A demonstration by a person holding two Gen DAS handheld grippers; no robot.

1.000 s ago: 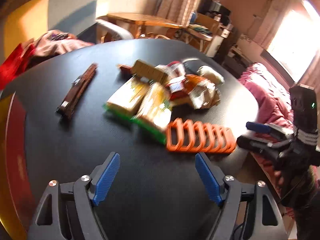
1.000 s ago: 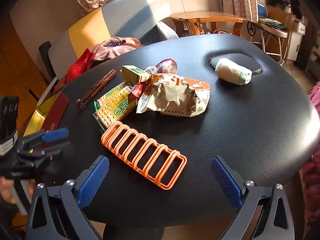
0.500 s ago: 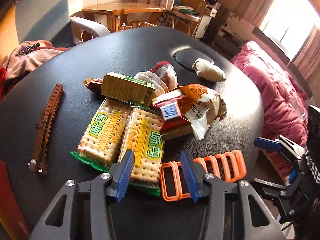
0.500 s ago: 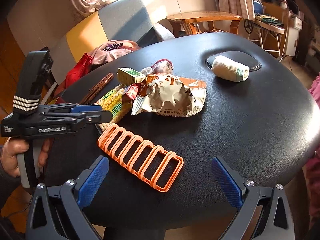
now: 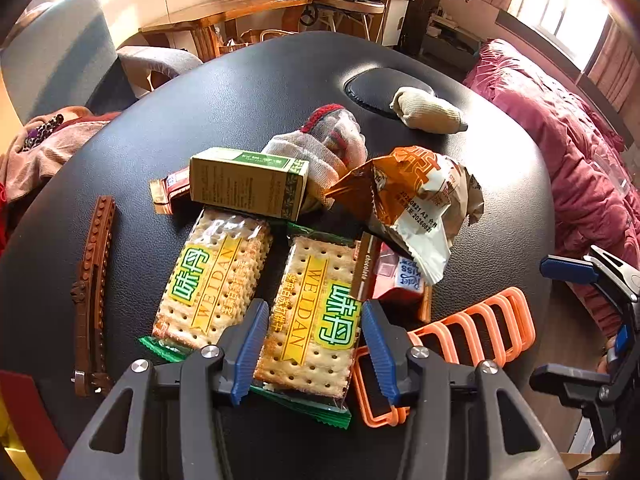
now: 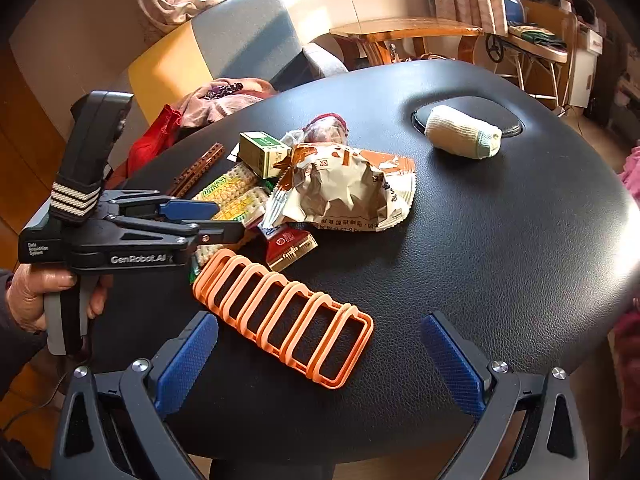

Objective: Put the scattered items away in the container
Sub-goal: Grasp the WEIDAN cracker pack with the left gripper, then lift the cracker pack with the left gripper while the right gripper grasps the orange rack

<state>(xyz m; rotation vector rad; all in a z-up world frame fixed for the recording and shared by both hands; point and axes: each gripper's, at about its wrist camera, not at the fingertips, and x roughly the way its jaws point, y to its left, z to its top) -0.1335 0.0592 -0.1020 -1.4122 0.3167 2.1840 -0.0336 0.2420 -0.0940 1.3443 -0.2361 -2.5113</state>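
Two Weidan cracker packets lie side by side on the black table (image 5: 224, 92). My left gripper (image 5: 314, 328) points down at the right packet (image 5: 316, 312); its blue pads touch the packet's two long sides while the jaws are opening slightly. The packet still lies flat on the table. The left packet (image 5: 208, 280) lies free beside it. In the right wrist view the left gripper (image 6: 224, 220) reaches in from the left over the crackers (image 6: 236, 196). My right gripper (image 6: 318, 328) hangs wide open above the near end of the orange rack (image 6: 280, 312), holding nothing.
Behind the crackers lie a green box (image 5: 248, 184), a brown snack bag (image 5: 416, 204), a chocolate packet (image 5: 392, 276), a red-topped sock (image 5: 324, 144) and a rolled cream sock (image 5: 428, 112). A brown brick strip (image 5: 92, 292) lies left. A red box edge (image 5: 32, 416) shows at lower left.
The left gripper moved in over the pile, came down and narrowed from wide open to the width of the right cracker packet. The right gripper stayed still and open.
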